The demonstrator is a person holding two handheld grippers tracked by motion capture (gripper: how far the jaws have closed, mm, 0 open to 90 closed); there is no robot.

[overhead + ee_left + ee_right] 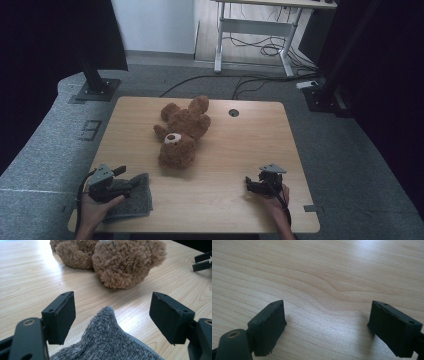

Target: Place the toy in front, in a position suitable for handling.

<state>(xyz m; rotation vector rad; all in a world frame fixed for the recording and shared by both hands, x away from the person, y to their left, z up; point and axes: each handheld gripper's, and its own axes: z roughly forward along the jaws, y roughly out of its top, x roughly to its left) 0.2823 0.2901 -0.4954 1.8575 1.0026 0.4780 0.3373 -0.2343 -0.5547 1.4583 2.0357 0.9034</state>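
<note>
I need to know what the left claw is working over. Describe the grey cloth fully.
The grey cloth is a fluffy, fleece-like towel, rumpled rather than flat, lying at the near left corner of the wooden table. One raised corner pokes up between the open jaws of the left claw, whose pads do not press it. The person's left hand rests on it. It lies apart from the teddy bear.

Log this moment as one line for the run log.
left gripper: open, over corner of grey towel | right gripper: open, nothing between, over bare table | teddy bear: lying mid-table, untouched
</note>
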